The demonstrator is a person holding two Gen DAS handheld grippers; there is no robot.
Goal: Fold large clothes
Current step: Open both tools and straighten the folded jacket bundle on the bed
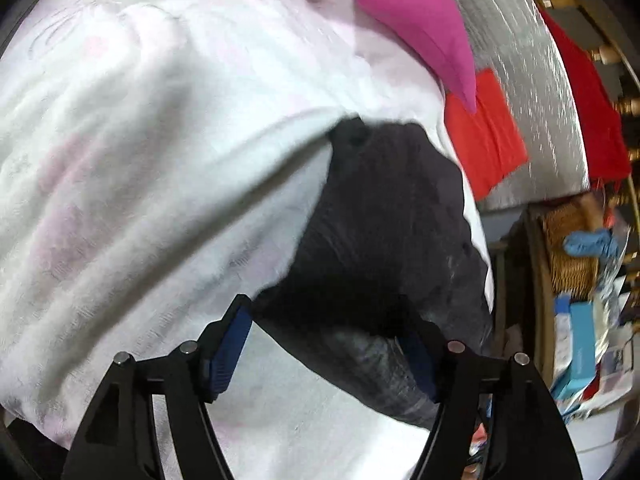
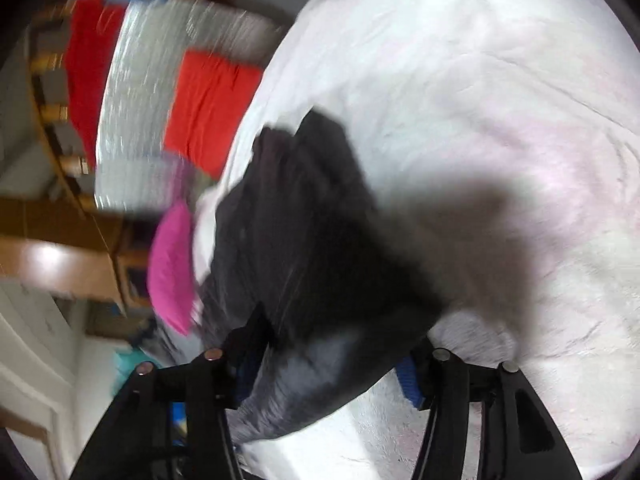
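Dark garment (image 1: 384,240): bunched, centre and lower right of left view, on white bedding (image 1: 160,160).
Left gripper (image 1: 328,344): jaws wide, dark cloth between the blue pads; contact unclear.
Right gripper (image 2: 328,364): jaws wide, garment (image 2: 304,232) lying between, grip unclear through blur.
Magenta cloth (image 1: 416,20), upper right.
Orange-red cloth (image 1: 484,136), right.
Blue box (image 1: 576,344), lower right; lettering unreadable.
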